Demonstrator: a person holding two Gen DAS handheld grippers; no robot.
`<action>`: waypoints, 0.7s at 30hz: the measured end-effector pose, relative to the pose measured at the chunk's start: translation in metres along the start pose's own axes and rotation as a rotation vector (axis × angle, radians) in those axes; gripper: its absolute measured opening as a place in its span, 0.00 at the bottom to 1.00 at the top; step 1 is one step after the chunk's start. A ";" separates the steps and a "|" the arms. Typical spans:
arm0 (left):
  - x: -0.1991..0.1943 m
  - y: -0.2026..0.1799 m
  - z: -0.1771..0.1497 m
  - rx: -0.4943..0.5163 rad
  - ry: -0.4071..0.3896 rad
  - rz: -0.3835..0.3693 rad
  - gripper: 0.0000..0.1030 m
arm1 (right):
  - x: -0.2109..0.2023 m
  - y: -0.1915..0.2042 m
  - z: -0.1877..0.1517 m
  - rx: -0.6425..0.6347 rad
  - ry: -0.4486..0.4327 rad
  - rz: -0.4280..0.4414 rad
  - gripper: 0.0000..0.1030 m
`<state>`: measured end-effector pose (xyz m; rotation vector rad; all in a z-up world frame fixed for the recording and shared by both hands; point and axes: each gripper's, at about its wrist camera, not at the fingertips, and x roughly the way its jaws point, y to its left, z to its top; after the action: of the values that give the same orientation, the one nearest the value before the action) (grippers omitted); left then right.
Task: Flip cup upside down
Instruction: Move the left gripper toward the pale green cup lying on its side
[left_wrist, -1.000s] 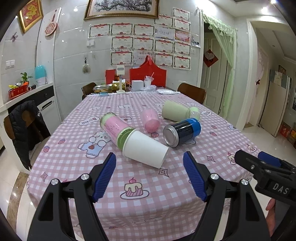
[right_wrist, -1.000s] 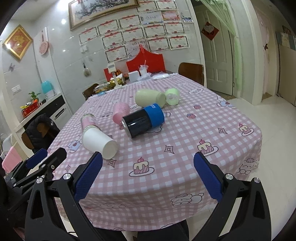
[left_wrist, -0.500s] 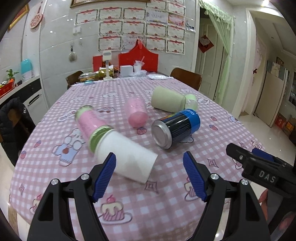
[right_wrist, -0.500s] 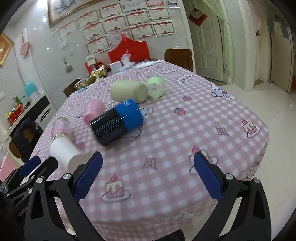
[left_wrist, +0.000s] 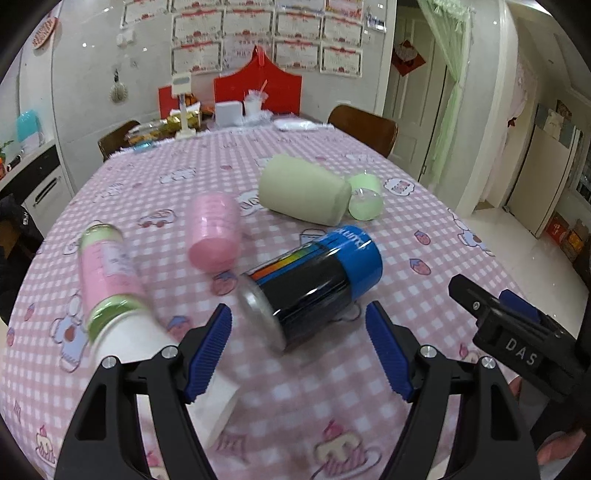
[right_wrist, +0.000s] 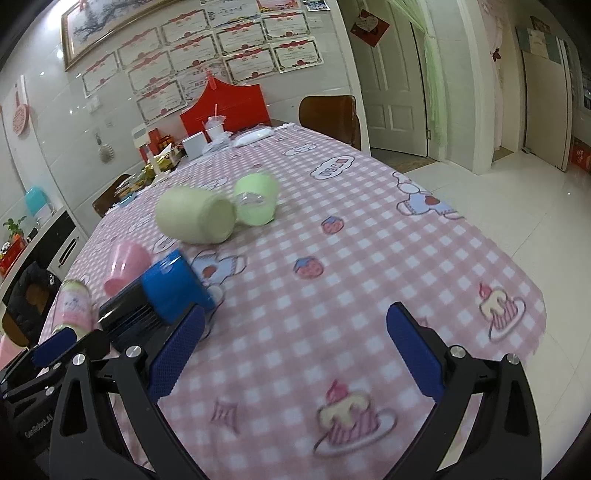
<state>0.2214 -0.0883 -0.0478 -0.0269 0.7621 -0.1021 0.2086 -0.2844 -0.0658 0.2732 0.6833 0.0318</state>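
Observation:
Several cups lie on their sides on the pink checked tablecloth (left_wrist: 155, 177). A black cup with a blue band (left_wrist: 314, 284) lies just ahead of my left gripper (left_wrist: 299, 350), which is open and empty. A white paper cup (left_wrist: 147, 354) lies by its left finger, nested against a pink-and-green bottle (left_wrist: 107, 273). A pink cup (left_wrist: 214, 229), a large pale green cup (left_wrist: 303, 194) and a small green cup (left_wrist: 365, 201) lie farther back. My right gripper (right_wrist: 295, 350) is open and empty, right of the black cup (right_wrist: 159, 299).
The table's far end holds a red box (left_wrist: 258, 85), a white box (left_wrist: 229, 112) and snacks. Brown chairs (left_wrist: 364, 127) stand at the far side. The table's right edge (right_wrist: 517, 266) drops to a tiled floor.
Both grippers have moved forward and lower over the table. The left one has shifted right, from facing the white cup to facing the black cup. Both stay open.

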 end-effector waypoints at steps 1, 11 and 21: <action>0.004 -0.003 0.005 -0.003 0.011 -0.006 0.72 | 0.003 -0.003 0.004 -0.001 0.001 0.004 0.92; 0.036 -0.024 0.059 -0.101 0.055 0.018 0.72 | 0.032 -0.020 0.069 -0.104 -0.031 0.037 0.92; 0.081 -0.024 0.106 -0.320 0.177 0.033 0.72 | 0.096 0.001 0.147 -0.293 0.101 0.159 0.92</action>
<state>0.3505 -0.1214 -0.0255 -0.3131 0.9497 0.0502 0.3750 -0.3069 -0.0160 0.0439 0.7455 0.2969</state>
